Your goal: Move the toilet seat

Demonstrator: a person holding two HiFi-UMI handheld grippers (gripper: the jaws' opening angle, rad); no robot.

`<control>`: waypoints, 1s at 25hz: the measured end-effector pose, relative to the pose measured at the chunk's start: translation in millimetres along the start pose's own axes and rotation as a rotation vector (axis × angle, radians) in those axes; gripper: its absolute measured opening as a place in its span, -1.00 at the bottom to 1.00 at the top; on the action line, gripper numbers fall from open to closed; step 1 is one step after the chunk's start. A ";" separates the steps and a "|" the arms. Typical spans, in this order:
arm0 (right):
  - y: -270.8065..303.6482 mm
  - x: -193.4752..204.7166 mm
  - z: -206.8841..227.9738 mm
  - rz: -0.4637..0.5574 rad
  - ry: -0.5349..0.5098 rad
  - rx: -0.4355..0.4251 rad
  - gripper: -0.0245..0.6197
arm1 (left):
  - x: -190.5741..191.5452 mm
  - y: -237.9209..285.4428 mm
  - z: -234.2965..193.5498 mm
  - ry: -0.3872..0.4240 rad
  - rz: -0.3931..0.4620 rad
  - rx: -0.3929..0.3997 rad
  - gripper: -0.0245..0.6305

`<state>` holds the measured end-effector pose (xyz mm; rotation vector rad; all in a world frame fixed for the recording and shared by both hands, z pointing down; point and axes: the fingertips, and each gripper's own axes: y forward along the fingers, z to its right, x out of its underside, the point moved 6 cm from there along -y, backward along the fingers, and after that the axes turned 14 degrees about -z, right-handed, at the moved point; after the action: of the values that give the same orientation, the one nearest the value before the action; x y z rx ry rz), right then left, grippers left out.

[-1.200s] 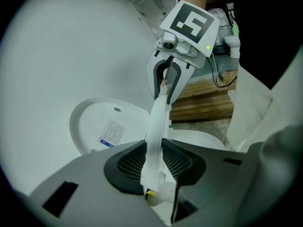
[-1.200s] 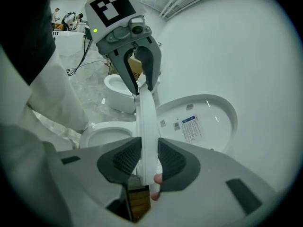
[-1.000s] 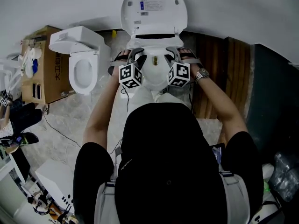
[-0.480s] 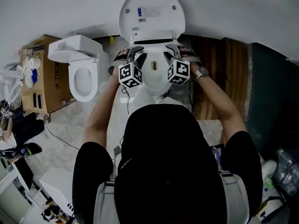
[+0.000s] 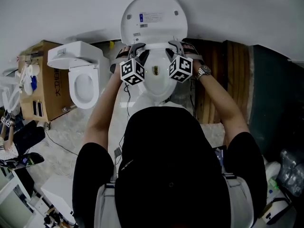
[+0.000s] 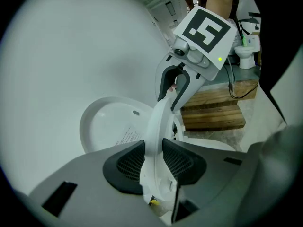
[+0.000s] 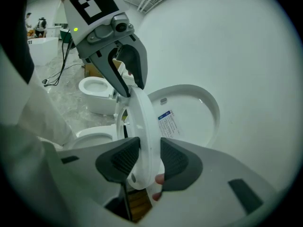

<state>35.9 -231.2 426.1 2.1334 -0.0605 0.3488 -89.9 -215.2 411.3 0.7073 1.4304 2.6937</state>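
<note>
The white oval plastic toilet seat (image 6: 158, 122) stands on edge, pinched in the jaws of the left gripper (image 6: 152, 162) and the right gripper (image 7: 150, 161), whose jaws have just been opening. Its white lid (image 5: 153, 15) stands upright on the far side. A second white toilet (image 5: 80, 75) sits to the left.

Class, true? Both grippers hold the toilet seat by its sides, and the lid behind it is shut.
No: the lid stands raised against the wall, as the head view shows. Left gripper and right gripper do hold the toilet seat, the right's jaws having just opened slightly around it.
</note>
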 end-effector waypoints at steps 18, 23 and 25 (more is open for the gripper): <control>26.1 -18.1 44.3 -0.027 0.064 -0.013 -0.46 | -3.3 24.4 -49.0 -0.072 0.030 0.009 -0.52; 32.8 -21.9 57.0 -0.035 0.077 -0.019 -0.46 | -5.1 30.8 -62.2 -0.086 0.040 0.012 -0.52; 36.4 -23.8 63.3 -0.038 0.086 -0.024 -0.46 | -5.9 34.2 -68.7 -0.095 0.041 0.013 -0.52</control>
<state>20.8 -305.9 416.5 2.0901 0.0256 0.4147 -104.9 -290.3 403.0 0.8620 1.4284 2.6431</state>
